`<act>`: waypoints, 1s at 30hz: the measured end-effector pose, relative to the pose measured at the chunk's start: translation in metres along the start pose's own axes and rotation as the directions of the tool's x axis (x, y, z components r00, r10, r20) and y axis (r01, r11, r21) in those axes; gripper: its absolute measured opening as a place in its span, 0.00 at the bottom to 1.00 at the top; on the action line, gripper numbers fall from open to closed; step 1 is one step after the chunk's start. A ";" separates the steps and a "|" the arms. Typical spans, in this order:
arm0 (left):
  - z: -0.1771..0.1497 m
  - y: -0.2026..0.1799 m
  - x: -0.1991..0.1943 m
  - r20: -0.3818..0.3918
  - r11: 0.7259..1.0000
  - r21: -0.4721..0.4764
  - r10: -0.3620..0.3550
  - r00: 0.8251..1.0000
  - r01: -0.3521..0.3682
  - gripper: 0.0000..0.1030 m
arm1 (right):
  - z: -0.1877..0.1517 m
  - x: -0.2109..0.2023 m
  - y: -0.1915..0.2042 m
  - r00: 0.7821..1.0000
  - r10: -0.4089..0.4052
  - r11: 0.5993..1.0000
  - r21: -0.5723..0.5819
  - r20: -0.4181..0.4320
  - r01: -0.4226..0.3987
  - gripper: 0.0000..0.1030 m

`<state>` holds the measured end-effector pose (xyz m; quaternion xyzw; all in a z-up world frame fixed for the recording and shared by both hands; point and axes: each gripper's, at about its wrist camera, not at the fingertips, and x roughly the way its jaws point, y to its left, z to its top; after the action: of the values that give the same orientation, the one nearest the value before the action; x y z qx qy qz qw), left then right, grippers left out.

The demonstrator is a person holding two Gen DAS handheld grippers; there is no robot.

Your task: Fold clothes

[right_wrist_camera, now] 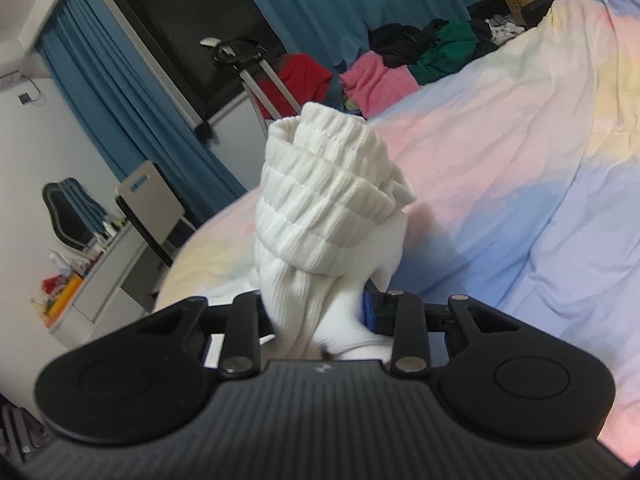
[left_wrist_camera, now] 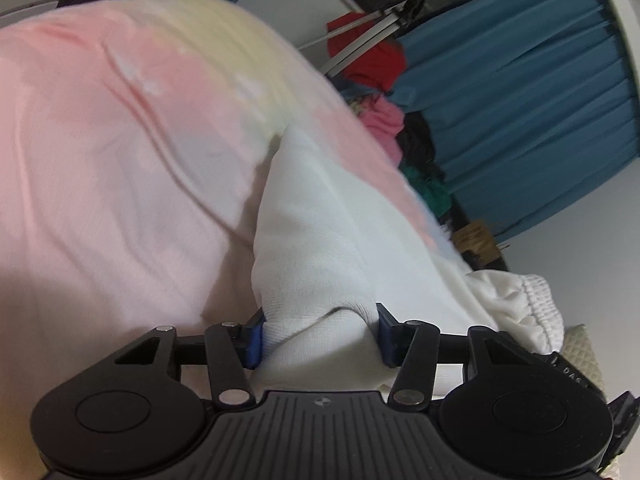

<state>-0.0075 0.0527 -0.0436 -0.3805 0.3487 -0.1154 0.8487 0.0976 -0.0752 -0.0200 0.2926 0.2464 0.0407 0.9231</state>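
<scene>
White sock [left_wrist_camera: 320, 240] pinched in both tongs [left_wrist_camera: 318, 338]

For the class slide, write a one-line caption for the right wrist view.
Right gripper jaws clamp a white ribbed knit garment with a rolled cuff, above a pastel rainbow bedsheet.

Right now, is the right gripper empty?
No: the right gripper is clamped on a white ribbed sock, its rolled cuff standing above the jaws.

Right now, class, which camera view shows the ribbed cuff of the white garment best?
The right wrist view: the ribbed cuff stands bunched above the right gripper, its ridges sharp. The left wrist view shows only a gathered white edge at the far right, beside the left gripper.
</scene>
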 end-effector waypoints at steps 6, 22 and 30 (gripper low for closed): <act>0.014 -0.044 0.005 0.023 0.998 0.042 -0.044 0.999 0.043 0.47 | 0.018 -0.013 -0.002 0.998 0.042 0.998 0.037 0.048 -0.043 0.32; 0.032 -0.290 0.183 -0.038 0.919 0.319 -0.234 0.972 0.234 0.45 | 0.171 -0.058 -0.101 0.951 -0.107 0.986 0.151 0.292 0.064 0.31; -0.021 -0.348 0.331 -0.139 0.895 0.367 -0.217 0.966 0.254 0.45 | 0.222 -0.037 -0.197 0.908 -0.298 0.944 0.230 0.295 0.235 0.31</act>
<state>0.2444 -0.3499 0.0322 -0.2413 0.3106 -0.3011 0.8687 0.1575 -0.3614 0.0425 0.3451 0.1309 -0.1589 0.9157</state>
